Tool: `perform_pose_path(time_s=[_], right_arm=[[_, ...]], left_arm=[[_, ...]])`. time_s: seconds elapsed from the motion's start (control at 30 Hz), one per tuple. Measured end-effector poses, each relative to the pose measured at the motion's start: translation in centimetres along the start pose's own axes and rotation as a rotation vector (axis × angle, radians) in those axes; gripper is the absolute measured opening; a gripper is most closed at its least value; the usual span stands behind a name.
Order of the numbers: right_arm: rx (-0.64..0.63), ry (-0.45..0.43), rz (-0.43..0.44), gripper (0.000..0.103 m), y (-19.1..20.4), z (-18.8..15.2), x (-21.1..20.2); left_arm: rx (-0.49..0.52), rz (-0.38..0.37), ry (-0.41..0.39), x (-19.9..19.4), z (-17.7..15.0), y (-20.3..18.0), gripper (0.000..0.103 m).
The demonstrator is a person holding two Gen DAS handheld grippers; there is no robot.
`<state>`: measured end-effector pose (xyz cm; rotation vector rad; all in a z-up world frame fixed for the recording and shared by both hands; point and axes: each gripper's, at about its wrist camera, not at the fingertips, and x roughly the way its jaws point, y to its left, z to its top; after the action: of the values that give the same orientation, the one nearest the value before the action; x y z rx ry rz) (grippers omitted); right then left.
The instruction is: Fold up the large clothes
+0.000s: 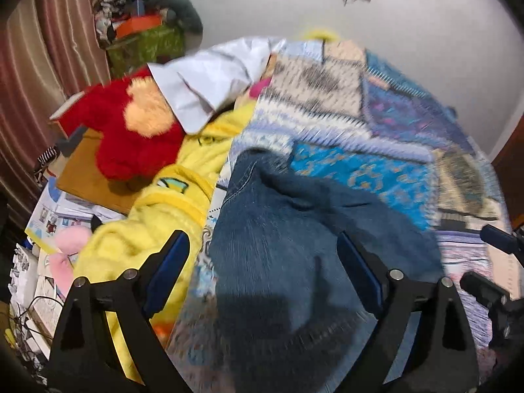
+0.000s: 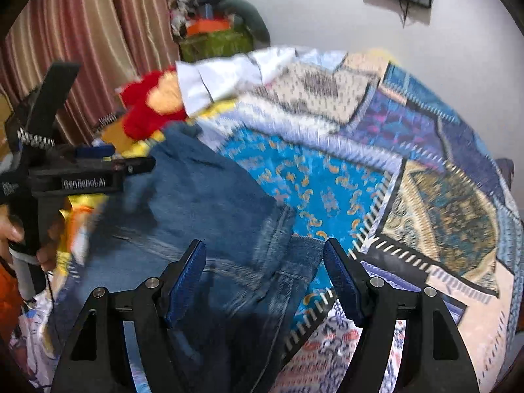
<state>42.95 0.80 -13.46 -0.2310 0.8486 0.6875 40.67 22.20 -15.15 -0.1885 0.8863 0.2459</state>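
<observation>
A pair of blue jeans (image 1: 294, 229) lies bunched on the patchwork bedspread (image 1: 344, 98); it also shows in the right wrist view (image 2: 213, 203). My left gripper (image 1: 262, 239) is open and empty, its jaws wide apart above the jeans. My right gripper (image 2: 263, 245) is open and empty above the jeans' right edge and seam. The left gripper also shows from the side at the left of the right wrist view (image 2: 98, 167), held by a hand. Part of the right gripper's black body appears at the right edge of the left wrist view (image 1: 497, 262).
A yellow fleece garment (image 1: 157, 222), a red plush toy (image 1: 131, 131) and a white shirt (image 1: 203, 82) lie along the bed's left side. A green box piled with clutter (image 1: 147, 39) and pink curtains (image 1: 32, 65) stand behind. Papers and cables lie at lower left.
</observation>
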Motion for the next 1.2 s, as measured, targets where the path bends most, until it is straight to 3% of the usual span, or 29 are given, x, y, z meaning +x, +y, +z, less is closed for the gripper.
perform_pose_path(time_s=[0.2, 0.37, 0.53, 0.7, 0.87, 0.93, 1.0, 1.2], right_arm=[[0.017, -0.214, 0.013, 0.072, 2.2, 0.8, -10.5], [0.045, -0.397, 0.030, 0.072, 4.0, 0.4, -19.1], [0.038, -0.569, 0.005, 0.072, 6.3, -1.1, -26.1], [0.026, -0.659, -0.020, 0.072, 8.5, -3.7, -30.2], [0.029, -0.654, -0.055, 0.073, 9.9, -6.1, -30.9], [0.026, -0.646, -0.063, 0.078, 10.4, -7.2, -31.0], [0.025, -0.646, -0.075, 0.091, 11.0, -8.2, -31.4], [0.001, -0.662, -0.126, 0.103, 12.6, -10.3, -32.1]], left_arm=[[0.014, -0.054, -0.196, -11.7, -1.1, -0.6, 0.092], [0.039, -0.084, -0.410, -22.2, -2.8, -1.7, 0.092], [0.067, -0.105, -0.573, -29.6, -5.3, -3.2, 0.092], [0.070, -0.079, -0.676, -33.3, -8.6, -4.5, 0.092], [0.081, -0.058, -0.699, -34.0, -11.4, -5.2, 0.093], [0.081, -0.057, -0.687, -34.0, -12.3, -5.3, 0.097], [0.074, -0.055, -0.676, -33.8, -12.9, -5.3, 0.100], [0.082, -0.046, -0.663, -33.6, -14.0, -5.3, 0.102]])
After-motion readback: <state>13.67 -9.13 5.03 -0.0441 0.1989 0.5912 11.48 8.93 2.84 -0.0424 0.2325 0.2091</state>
